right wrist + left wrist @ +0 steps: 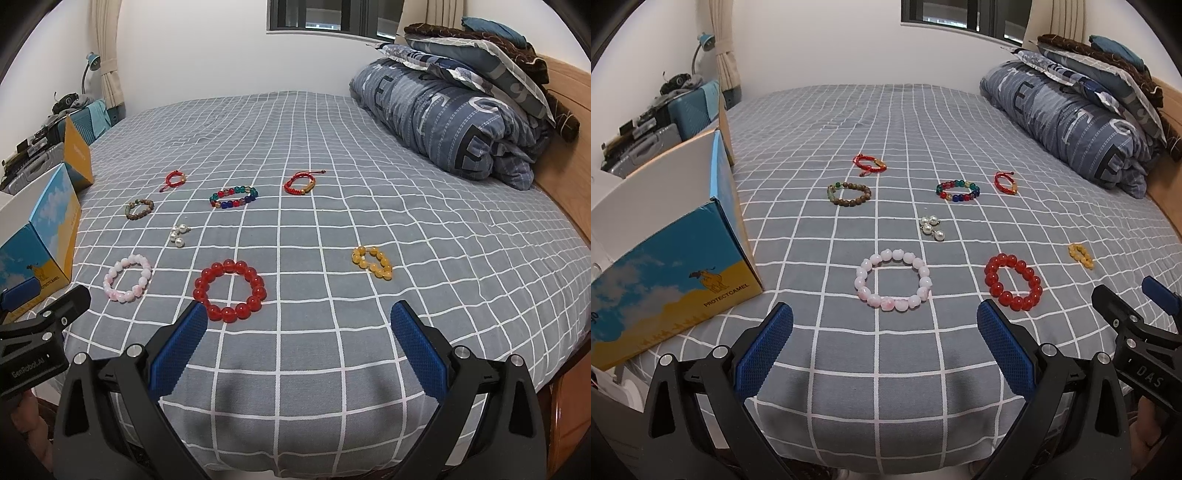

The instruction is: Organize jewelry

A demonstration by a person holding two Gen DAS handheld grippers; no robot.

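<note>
Both spread wide, empty: left gripper (884, 334), right gripper (297, 332). Best to straddle one bead side of the centre-frame pink bracelet (892, 279), pinching gently, then lifting toward the left-edge box (676, 273).

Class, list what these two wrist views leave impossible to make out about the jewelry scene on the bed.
1. Inside of the box: left wrist view, hidden by its own walls; cut off by the frame edge in the right wrist view.
2. Pearl pieces: both views, too small to tell earrings from pendants.
3. Red cord bracelet: charm detail too small.
4. Person: only a hand at the right wrist view's lower-left edge.
</note>
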